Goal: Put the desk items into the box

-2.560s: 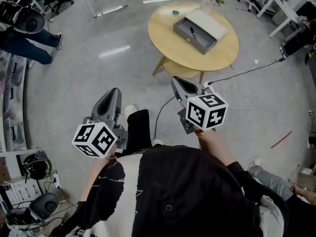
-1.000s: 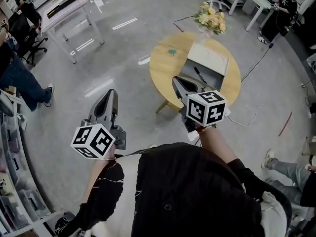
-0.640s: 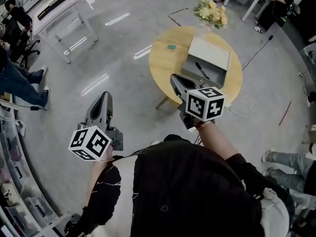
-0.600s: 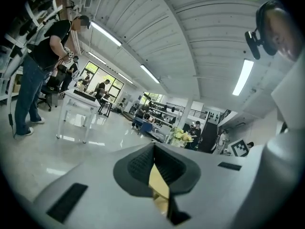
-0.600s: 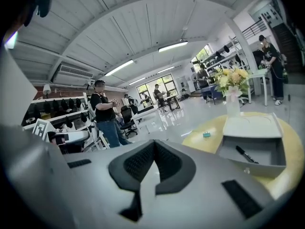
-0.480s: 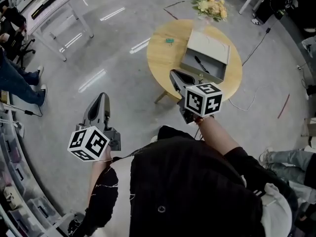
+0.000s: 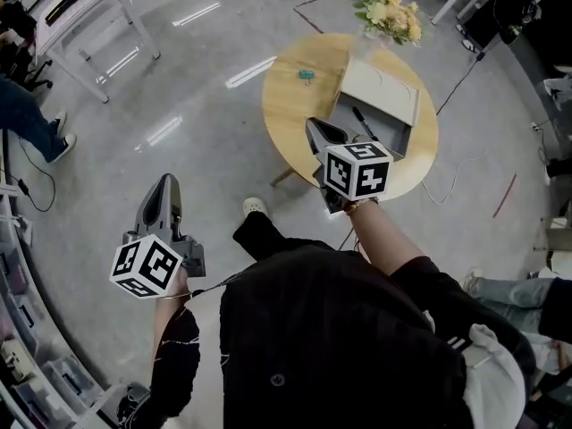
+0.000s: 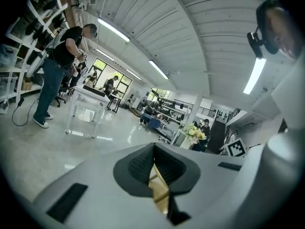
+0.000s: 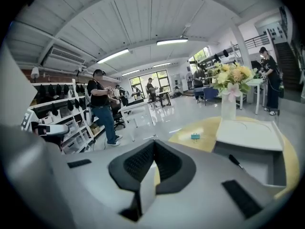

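Box (image 7: 376,107) – grey, open-topped, standing on the right half of the round wooden table (image 7: 299,114) as the head view shows it; its pale lid (image 7: 380,80) lies along the far side. A black pen (image 7: 363,123) rests inside the box. A small teal item (image 7: 307,75) sits on the tabletop to the left of the box, apart from it. A vase of yellow flowers (image 7: 389,12) stands at the table's far edge, just behind the lid.

Right gripper (image 7: 315,129) – held above the near edge of the table, its tip overlapping the box's near-left corner in the head view. In the right gripper view its jaws are pressed together with nothing between them; beyond them lie the table, the teal item (image 9: 195,136), the box (image 9: 248,149) and the pen (image 9: 235,161).

Left gripper (image 7: 166,182) – held over the glossy grey floor (image 7: 179,88), well apart from the table. The left gripper view shows its jaws closed and empty.

Surroundings: a white bench (image 7: 85,7) at the upper left, a cable (image 7: 465,164) on the floor to the right of the table, and a person (image 8: 59,66) standing beside shelving in the left gripper view.
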Demonstrator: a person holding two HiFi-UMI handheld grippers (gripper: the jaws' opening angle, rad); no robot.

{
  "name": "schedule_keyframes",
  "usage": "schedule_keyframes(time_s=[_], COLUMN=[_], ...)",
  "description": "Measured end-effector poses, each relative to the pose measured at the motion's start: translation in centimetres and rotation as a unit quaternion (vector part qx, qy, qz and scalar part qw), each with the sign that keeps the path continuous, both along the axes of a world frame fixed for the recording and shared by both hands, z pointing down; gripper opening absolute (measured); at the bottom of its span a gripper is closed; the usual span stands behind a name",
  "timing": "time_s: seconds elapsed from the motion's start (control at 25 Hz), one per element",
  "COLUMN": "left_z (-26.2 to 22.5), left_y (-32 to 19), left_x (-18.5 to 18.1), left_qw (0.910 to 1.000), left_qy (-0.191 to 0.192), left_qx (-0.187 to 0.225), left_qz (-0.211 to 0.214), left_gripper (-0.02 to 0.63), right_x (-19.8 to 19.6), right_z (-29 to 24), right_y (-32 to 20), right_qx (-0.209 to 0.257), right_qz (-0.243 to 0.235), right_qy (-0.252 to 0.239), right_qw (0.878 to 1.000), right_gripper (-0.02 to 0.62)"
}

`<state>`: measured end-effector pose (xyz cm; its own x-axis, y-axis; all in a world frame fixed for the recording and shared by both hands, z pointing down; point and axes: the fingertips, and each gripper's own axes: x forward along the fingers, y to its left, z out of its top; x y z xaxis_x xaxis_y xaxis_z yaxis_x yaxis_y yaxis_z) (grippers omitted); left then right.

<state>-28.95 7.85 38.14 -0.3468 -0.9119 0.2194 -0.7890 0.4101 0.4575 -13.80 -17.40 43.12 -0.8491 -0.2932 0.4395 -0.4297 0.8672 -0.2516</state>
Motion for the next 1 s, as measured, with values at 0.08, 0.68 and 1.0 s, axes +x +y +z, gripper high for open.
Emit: schedule_keyframes(time_s=[0.08, 0.68, 1.0], left_z=[0.1, 1.6, 1.5], left_y=[-0.8, -9.5, -12.0], left_x=[-1.0, -10.5, -14.5], left_qw=[1.0000, 0.9991, 0.9988], left_qy=[-0.001, 0.024, 0.026], left_qx=[-0.003, -0.032, -0.036], left_qz=[0.001, 0.011, 0.021], left_gripper=[0.011, 0.011, 0.011], right_x=[-0.7, -5.6, -8.3], right_z=[0.9, 3.9, 5.7], right_y=[-1.2, -14.1, -17.0], right_qx=[-0.003, -0.019, 0.041], right_qz=[0.001, 0.075, 0.026], right_qy=[0.007, 0.052, 0.137], right_qw=[1.000, 0.996, 0.989], right_gripper=[0.006, 0.005, 0.006])
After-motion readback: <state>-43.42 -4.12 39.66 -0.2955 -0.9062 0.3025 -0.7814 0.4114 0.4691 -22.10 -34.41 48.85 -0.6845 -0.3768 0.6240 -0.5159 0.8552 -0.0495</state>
